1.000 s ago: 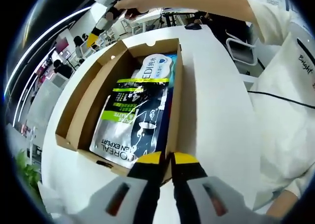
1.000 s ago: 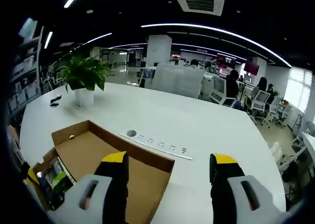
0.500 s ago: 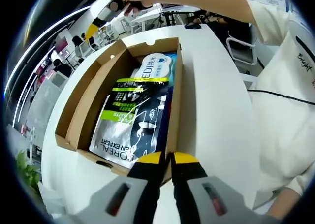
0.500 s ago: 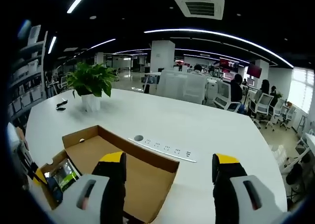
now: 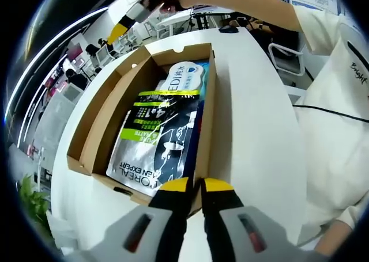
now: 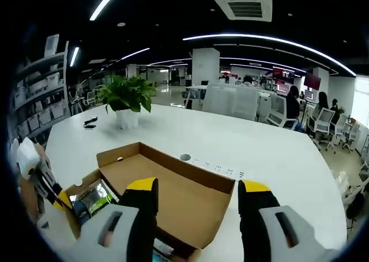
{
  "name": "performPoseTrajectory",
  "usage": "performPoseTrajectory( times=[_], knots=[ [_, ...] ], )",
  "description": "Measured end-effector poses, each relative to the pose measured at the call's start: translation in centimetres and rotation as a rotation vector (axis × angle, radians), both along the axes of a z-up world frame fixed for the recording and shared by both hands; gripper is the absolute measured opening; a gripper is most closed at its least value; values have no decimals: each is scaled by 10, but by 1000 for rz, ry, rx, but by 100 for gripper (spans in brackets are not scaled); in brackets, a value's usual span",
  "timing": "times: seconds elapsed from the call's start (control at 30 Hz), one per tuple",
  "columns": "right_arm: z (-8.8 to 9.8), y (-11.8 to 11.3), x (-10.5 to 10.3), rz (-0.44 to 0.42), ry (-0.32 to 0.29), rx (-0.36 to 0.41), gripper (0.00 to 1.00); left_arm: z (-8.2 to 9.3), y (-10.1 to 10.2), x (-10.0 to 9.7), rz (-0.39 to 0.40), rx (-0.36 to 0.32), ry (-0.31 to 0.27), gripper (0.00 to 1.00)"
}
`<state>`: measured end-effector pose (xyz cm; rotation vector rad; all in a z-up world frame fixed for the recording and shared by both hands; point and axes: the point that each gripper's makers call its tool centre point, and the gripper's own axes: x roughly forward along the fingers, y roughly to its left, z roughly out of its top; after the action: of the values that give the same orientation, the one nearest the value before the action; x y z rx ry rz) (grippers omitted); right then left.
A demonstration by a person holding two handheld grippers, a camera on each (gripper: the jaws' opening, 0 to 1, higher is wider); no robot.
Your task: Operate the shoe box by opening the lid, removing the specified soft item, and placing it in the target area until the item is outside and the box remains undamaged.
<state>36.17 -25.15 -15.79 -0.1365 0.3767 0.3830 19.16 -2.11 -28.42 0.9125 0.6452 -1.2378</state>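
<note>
- Left tool (image 5: 194, 185): jaws pinched on the near wall of the open brown cardboard shoe box (image 5: 206, 109).
- Right tool (image 6: 198, 188): open, empty, above the lid.
- Glossy soft pouch (image 5: 158, 138) lies inside.
- Risk: hard pinching may crease the cardboard wall.

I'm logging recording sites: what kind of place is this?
Most likely an open-plan office: rows of office chairs and desks, a ceiling air-conditioning vent, and a potted plant on a large white table.

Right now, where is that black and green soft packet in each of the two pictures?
Left gripper view: the black and green soft packet lies mid-picture inside the open brown cardboard box.
Right gripper view: the packet peeks out lower left.
Shared landmark: the box on the white table.
</note>
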Motion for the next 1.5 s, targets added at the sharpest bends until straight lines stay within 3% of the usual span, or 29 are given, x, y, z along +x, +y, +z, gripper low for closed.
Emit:
performPoseTrajectory(
  times=[0.13, 0.23, 0.33, 0.47, 0.77, 0.97, 1.07, 1.4, 1.5],
  knots=[
    [2, 9, -11, 61, 2, -7, 37, 0, 0, 0, -2, -6, 3, 7],
    [0, 22, -16, 109, 28, 37, 46, 1, 0, 0, -4, -14, -5, 7],
    [-5, 29, -22, 130, 56, 45, 36, 1, 0, 0, -6, -16, -10, 7],
    [-2, 38, -25, 141, 42, 82, 43, 0, 0, 1, -5, -11, -8, 7],
    [-4, 45, -28, 140, 28, 24, 42, 0, 0, 0, -12, -2, 2, 7],
    [-13, 46, -32, 158, 56, 17, 41, 0, 0, 0, -15, -15, -5, 7],
    [-19, 53, -38, 191, 84, 23, 41, 0, 0, 0, -15, -13, -6, 7],
    [-13, 64, -49, 264, 76, -37, 40, 0, -1, -1, -11, 2, 10, 7],
    [-24, 70, -51, 286, 109, -31, 40, 0, -1, 0, -9, 2, 9, 7]
  ],
)
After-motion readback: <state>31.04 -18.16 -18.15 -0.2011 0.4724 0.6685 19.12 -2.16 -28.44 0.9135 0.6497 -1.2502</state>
